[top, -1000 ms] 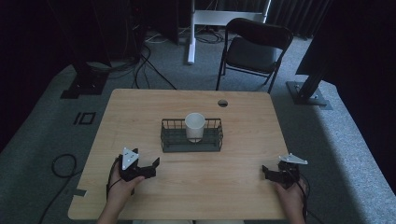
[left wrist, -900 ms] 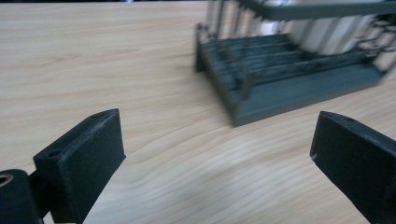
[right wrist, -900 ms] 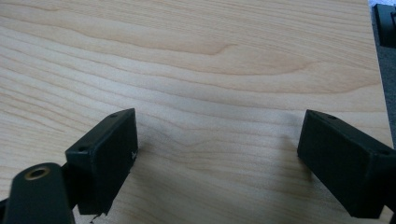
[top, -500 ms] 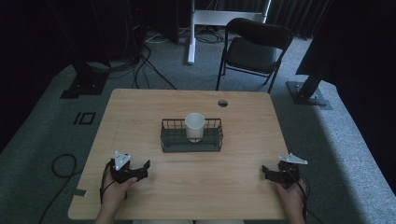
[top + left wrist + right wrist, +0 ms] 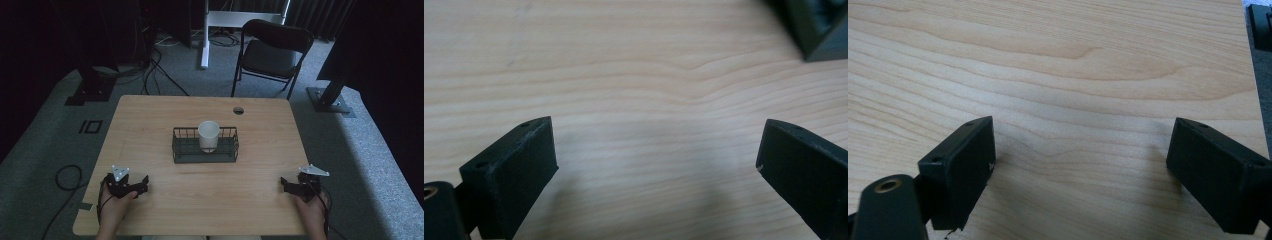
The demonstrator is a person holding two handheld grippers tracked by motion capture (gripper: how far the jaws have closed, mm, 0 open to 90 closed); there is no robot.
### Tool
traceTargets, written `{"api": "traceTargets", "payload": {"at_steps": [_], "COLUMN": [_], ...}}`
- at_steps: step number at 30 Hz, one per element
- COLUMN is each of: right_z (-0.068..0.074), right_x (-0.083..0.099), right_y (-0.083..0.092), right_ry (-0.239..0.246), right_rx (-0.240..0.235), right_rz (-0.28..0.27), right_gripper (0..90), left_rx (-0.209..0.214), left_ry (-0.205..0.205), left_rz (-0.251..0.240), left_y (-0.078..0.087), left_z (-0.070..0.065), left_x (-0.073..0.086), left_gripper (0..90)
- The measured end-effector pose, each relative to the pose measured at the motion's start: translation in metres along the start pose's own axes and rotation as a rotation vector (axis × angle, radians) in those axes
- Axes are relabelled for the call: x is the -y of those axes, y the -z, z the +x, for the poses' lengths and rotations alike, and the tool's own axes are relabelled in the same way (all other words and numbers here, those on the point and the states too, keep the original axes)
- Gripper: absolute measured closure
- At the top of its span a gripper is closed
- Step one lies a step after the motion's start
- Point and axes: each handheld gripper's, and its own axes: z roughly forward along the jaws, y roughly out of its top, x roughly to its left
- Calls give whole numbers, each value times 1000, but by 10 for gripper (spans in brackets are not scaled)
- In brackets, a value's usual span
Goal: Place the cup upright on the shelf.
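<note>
A white cup [image 5: 208,135] stands upright inside a dark wire basket [image 5: 181,150] at the middle of the wooden table [image 5: 150,120]. Near the front left corner a hand holds my left gripper [image 5: 144,183], low over the wood and pointing right. Its jaws stand wide apart in the left gripper view, open [image 5: 656,150], with bare wood between them. At the front right my right gripper [image 5: 284,183] rests in the other hand, pointing left. It is open too [image 5: 1080,150], with nothing between its jaws. Both grippers are well apart from the basket.
A round cable hole [image 5: 238,110] sits near the table's far edge. Beyond the table stand a black folding chair [image 5: 272,52], a white desk frame [image 5: 210,30] and dark stands on the carpet, with cables on the floor at the left.
My left gripper has moved back toward the table's front left corner, away from the basket, and sunk a little. The right gripper, cup and basket have stayed put.
</note>
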Motion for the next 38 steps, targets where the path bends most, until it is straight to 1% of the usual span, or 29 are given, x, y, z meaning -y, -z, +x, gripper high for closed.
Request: {"api": "traceTargets", "payload": {"at_steps": [1, 3, 5, 7, 10, 13, 15, 18, 24, 29, 38], "right_z": [0, 0, 0, 0, 0, 0, 0, 0, 0, 0, 0], "right_x": [0, 0, 0, 0, 0, 0, 0, 0, 0, 0, 0], "right_y": [0, 0, 0, 0, 0, 0, 0, 0, 0, 0, 0], "right_ry": [0, 0, 0, 0, 0, 0, 0, 0, 0, -1, -1], "right_rx": [0, 0, 0, 0, 0, 0, 0, 0, 0, 0, -1], "right_rz": [0, 0, 0, 0, 0, 0, 0, 0, 0, 0, -1], "right_gripper": [117, 117, 117, 117, 117, 117, 117, 117, 117, 117, 116], "left_rx": [-5, -24, -33, -57, -51, -56, -67, -66, -65, -84, -88], "left_ry": [-5, 10, 4, 17, 16, 11, 9, 5, 8, 27, 28], "left_rz": [10, 4, 11, 20, 27, 53, 65, 98, 100, 100, 101], "left_y": [1, 2, 3, 5, 6, 8, 10, 10, 9, 9, 9], "left_z": [2, 5, 7, 12, 14, 19, 22, 25, 25, 23, 22], "left_x": [1, 2, 3, 5, 6, 8, 10, 11, 11, 12, 11], "left_gripper": [32, 32, 32, 32, 32, 32, 33, 50, 36, 29, 28]}}
